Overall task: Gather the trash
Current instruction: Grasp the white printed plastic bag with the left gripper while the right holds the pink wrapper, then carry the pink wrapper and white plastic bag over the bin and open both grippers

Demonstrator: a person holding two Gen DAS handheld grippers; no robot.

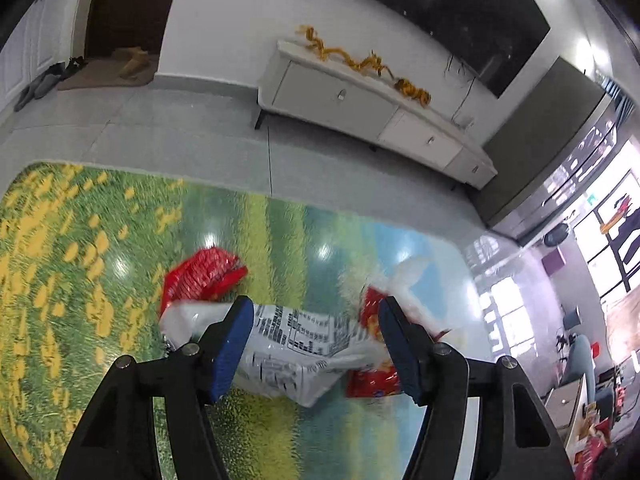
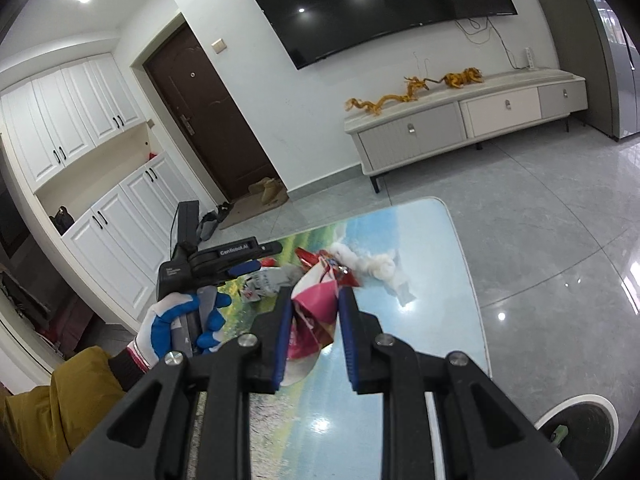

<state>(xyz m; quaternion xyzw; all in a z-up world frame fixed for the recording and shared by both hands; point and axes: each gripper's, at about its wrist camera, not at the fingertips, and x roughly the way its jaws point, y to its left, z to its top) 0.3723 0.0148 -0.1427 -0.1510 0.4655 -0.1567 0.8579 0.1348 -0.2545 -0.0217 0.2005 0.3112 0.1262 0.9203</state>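
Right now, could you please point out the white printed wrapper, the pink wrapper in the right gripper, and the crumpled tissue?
White printed wrapper (image 1: 288, 344), left wrist view, its printed middle panel.
Pink wrapper (image 2: 314, 308), right wrist view, the pink face between the pads.
Crumpled tissue (image 2: 374, 266), right wrist view, its white middle.

The left gripper (image 1: 314, 322) is hovering with jaws parted, gripped by a gloved hand (image 2: 182, 322); the right gripper (image 2: 314, 304) is pinching a crumpled wrapper (image 2: 314, 320), tilted downward

Glossy landscape-print table (image 1: 120, 240): red wrapper (image 1: 202, 276), white printed wrapper (image 1: 296, 344), white tissue (image 2: 378, 264).
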